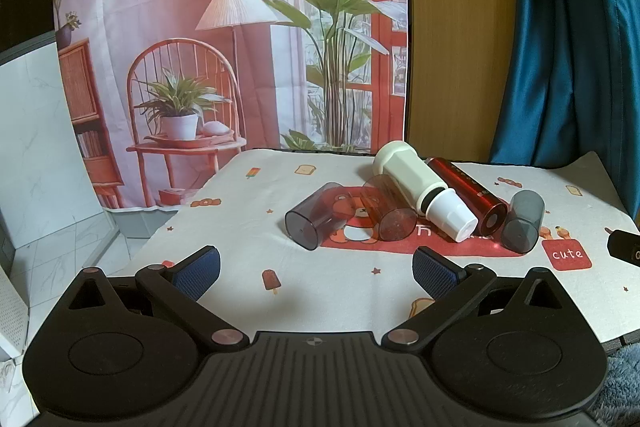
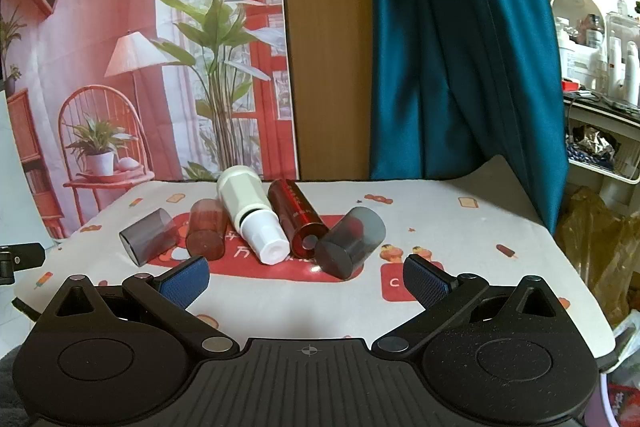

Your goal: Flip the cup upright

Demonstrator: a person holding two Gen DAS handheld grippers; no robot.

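Observation:
Several cups lie on their sides in a row on the table. From the left: a clear grey cup [image 1: 314, 215] [image 2: 146, 235], a brown-tinted cup [image 1: 388, 213] [image 2: 206, 229], a white bottle [image 1: 424, 189] [image 2: 252, 213], a red metallic tube [image 1: 470, 197] [image 2: 298, 223], and a dark grey cup [image 1: 522, 221] [image 2: 350, 241]. My left gripper [image 1: 316, 269] is open and empty, in front of the grey and brown cups. My right gripper [image 2: 306, 281] is open and empty, in front of the dark grey cup.
A white cloth [image 1: 320, 291] with bear and ice-lolly prints covers the table. A printed room backdrop [image 1: 224, 27] hangs behind, with a wooden panel [image 2: 328, 67] and a teal curtain [image 2: 460, 47] to its right. Cluttered shelves [image 2: 600, 67] stand at the far right.

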